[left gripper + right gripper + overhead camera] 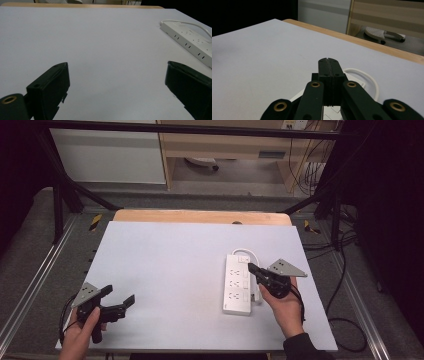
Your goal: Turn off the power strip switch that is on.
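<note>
While your left gripper (119,304) waited on the tabletop (165,265) with jaws wide and empty, you kept your right gripper (251,268) over the power strip (238,284) at the right, jaws pressed together on nothing, probably to push its switch.

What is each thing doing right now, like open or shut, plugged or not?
Left gripper: open, fingers wide apart, nothing between them, low over the table's near left.
Right gripper: shut, fingers pressed together on nothing, over the power strip.
Power strip: lying flat on the table, sockets up, none with a plug in it.
Cord: white, looped at the strip's far end.
Table: covered by a white sheet.
</note>
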Demonstrator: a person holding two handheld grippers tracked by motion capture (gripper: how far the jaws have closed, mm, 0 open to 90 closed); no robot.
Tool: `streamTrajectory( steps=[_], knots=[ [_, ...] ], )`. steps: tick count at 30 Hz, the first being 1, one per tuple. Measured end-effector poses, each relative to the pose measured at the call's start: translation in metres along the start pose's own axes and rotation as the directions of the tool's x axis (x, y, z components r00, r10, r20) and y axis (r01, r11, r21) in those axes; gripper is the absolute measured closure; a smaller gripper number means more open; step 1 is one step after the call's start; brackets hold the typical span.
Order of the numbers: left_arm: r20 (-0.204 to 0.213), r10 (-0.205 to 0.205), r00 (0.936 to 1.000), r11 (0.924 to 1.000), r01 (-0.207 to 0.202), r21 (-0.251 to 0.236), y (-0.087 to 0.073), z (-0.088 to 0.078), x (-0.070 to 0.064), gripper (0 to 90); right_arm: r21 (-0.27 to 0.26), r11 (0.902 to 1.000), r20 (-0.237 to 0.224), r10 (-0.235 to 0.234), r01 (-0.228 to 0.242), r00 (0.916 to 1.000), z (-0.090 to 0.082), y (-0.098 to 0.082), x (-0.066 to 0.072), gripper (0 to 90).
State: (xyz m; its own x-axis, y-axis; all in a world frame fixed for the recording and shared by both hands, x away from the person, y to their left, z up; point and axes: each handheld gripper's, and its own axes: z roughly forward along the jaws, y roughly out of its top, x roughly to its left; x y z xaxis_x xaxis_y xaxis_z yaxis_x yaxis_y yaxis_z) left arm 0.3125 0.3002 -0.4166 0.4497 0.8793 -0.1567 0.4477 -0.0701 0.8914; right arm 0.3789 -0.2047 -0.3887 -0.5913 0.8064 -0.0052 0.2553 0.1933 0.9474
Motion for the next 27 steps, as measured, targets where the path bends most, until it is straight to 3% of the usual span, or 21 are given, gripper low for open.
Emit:
streamTrajectory(
  steps=[27],
  knots=[
    [0.000, 0.001, 1.0000, 1.0000, -0.001, 0.002, 0.000, -0.001, 0.000, 5.8, 0.098, 0.9952, -0.021, 0.007, -0.005, 0.9998, 0.014, -0.016, 0.002, 90.0]
  ],
)
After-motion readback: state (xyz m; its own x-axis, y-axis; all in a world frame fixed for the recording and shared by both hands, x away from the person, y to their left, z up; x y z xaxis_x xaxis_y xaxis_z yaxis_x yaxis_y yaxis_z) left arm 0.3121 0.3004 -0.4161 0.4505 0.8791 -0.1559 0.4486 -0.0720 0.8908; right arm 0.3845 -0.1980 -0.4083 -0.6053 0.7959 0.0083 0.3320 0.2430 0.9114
